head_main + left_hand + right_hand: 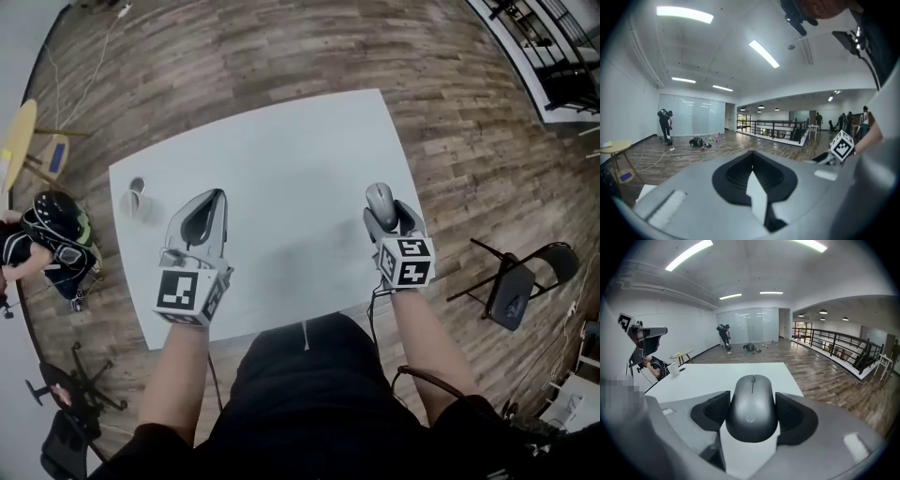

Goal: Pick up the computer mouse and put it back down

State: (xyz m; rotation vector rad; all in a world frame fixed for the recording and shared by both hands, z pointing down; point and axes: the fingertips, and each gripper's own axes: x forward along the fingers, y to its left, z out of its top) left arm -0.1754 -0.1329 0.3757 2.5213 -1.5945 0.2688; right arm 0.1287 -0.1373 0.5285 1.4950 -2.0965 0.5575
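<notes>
Clamped by its sides between the black pads (712, 411) of the right hand-held gripper (752, 397): a dark grey rounded plastic computer mouse (752, 416), over the right part of the white counter (281, 159). Left hand-held gripper (751, 161) clenched empty, tips together, well apart from the mouse.

Table: white rectangular tabletop (281, 159), centre of frame, over wood-plank floor (281, 47).
Right gripper (385, 215): right of centre, jaws gripping grey oval computer mouse (381, 202).
Left gripper (213, 196): left of centre, jaws together.
Cup: small white cup (132, 200), tabletop's upper-left corner.
</notes>
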